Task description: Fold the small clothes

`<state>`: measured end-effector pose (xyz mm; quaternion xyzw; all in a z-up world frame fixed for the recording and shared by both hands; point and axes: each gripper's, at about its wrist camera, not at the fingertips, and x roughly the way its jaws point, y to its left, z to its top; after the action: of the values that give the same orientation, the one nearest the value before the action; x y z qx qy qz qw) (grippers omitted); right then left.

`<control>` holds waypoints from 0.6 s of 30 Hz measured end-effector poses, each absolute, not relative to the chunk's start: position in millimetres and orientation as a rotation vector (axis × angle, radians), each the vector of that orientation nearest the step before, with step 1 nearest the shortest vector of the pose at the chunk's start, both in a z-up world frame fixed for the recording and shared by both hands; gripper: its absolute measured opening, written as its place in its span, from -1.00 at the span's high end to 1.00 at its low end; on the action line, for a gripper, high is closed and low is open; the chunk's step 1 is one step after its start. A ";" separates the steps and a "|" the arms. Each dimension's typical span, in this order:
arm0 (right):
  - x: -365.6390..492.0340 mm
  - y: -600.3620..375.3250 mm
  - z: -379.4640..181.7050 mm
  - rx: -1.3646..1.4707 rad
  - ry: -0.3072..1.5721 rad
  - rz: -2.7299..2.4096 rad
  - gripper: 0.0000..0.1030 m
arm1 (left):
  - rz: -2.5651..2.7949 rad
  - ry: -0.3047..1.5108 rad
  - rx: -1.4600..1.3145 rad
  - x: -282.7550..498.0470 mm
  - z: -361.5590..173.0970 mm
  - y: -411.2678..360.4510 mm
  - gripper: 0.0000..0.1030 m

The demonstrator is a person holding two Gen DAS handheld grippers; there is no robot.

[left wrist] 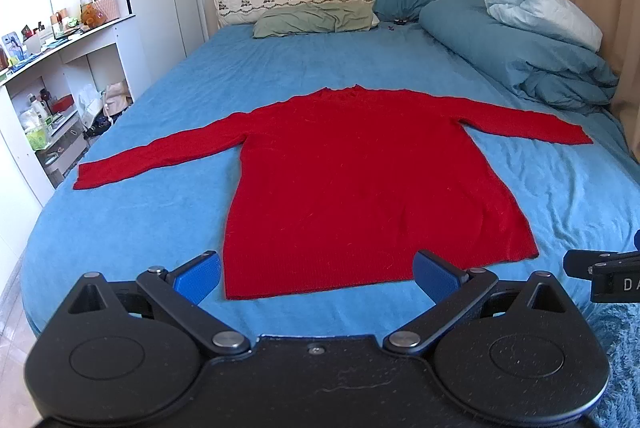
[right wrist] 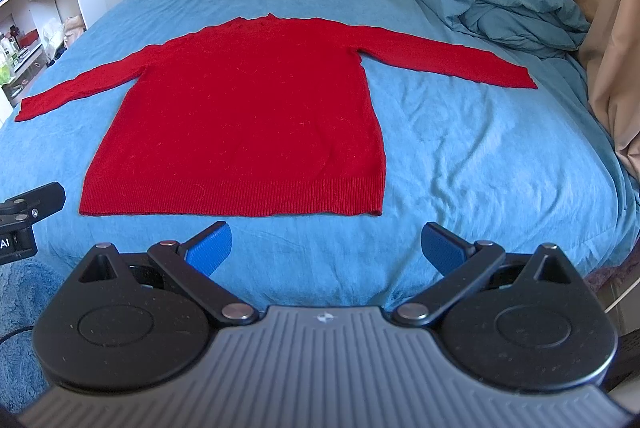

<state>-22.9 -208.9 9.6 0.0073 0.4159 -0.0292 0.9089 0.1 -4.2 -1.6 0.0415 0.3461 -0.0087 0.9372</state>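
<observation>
A red long-sleeved sweater (left wrist: 356, 183) lies flat on the blue bed (left wrist: 160, 211), both sleeves spread out, hem toward me. It also shows in the right wrist view (right wrist: 244, 115). My left gripper (left wrist: 316, 276) is open and empty, hovering just before the hem. My right gripper (right wrist: 326, 248) is open and empty, a little short of the hem, toward its right corner. Part of the right gripper's body shows at the right edge of the left wrist view (left wrist: 600, 268).
A folded blue duvet (left wrist: 520, 47) with a white one on top lies at the bed's back right. Pillows (left wrist: 316, 17) rest against the headboard. White shelves (left wrist: 52, 87) full of small items stand on the left. A curtain (right wrist: 612, 27) hangs on the right.
</observation>
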 end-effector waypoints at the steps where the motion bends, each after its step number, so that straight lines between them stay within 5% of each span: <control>1: -22.6 -208.7 9.9 0.014 0.858 -0.060 -1.00 | -0.018 0.706 0.085 0.3 -1.2 -3.9 -1.00; 18: -20.9 -208.1 13.4 0.019 0.853 -0.059 -1.00 | -0.013 0.695 0.088 -2.7 -0.9 -3.4 -1.00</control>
<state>-20.9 -208.1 13.4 0.0093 0.4137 -0.0288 0.9099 -2.7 -3.4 -0.9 0.0433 0.3405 -0.0063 0.9392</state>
